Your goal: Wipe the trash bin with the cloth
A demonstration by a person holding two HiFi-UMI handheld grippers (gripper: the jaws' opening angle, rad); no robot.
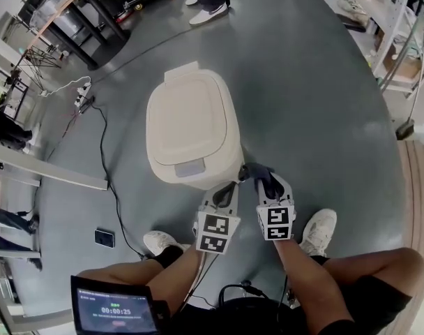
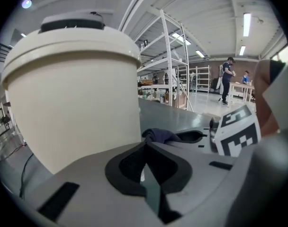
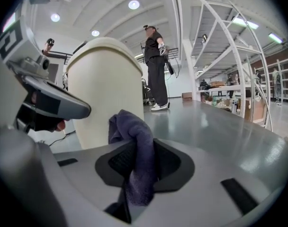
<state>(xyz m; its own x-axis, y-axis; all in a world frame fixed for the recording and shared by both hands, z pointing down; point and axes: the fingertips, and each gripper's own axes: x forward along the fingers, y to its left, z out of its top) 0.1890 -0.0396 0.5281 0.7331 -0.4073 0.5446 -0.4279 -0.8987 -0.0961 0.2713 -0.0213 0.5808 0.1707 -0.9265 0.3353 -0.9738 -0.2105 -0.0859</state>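
1. The cream trash bin (image 1: 191, 124) stands on the grey floor (image 1: 323, 117) with its lid closed, just ahead of both grippers.
2. The left gripper (image 1: 233, 184) is near the bin's lower front wall, its fingers (image 2: 125, 167) clenched on nothing.
3. Just beside it, the right gripper (image 1: 256, 174) has its fingers (image 3: 170, 162) grasping the dark purple cloth (image 3: 134, 136), close to the bin.

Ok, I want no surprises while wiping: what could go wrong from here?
The cloth is only pinched at a fold in the right gripper, so rubbing may pull it out. The trash bin stands unheld on smooth floor; the left gripper is shut, empty, so pushing may slide it.
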